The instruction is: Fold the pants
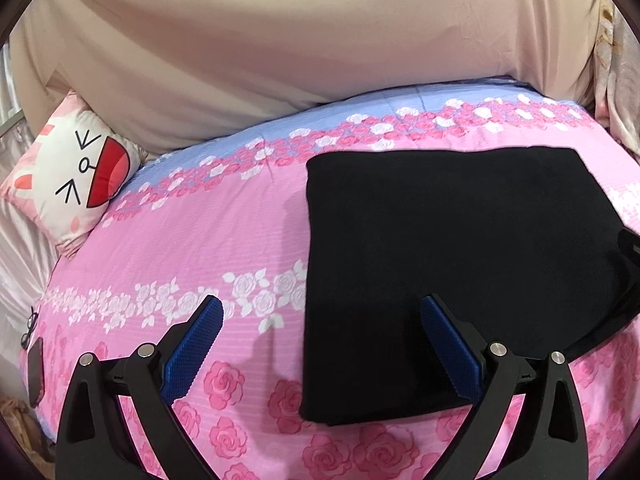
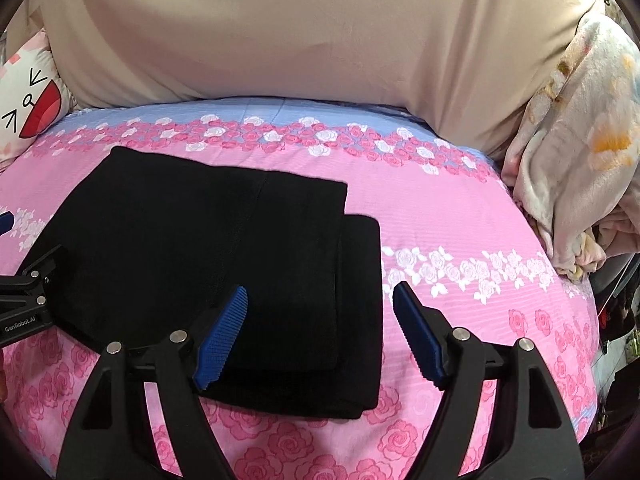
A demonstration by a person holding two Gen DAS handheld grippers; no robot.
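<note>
The black knit pants [image 2: 208, 264] lie folded into a thick rectangle on the bed's pink quilted cover printed with roses [image 1: 192, 240], near its front edge, with a lower layer sticking out past the top layer on the right side in the right wrist view. The left gripper [image 1: 320, 344] hangs above the pants' left edge with its jaws spread wide and nothing between the blue ribbed pads. The right gripper [image 2: 320, 332] hovers over the right edge, its jaws likewise wide and empty. The fold looks close to done, though the offset layers suggest it is not square. The risk from here is mostly of undoing the work: a pad dragged across the soft fabric could catch only the top layer and slide it further off the one below, and a pinch that takes too few layers would let the stack fan open when lifted. The cover itself is loose cloth, so a low grasp could gather it along with the pants. A white cat-face cushion [image 1: 68, 172] sits well clear at the far left.
</note>
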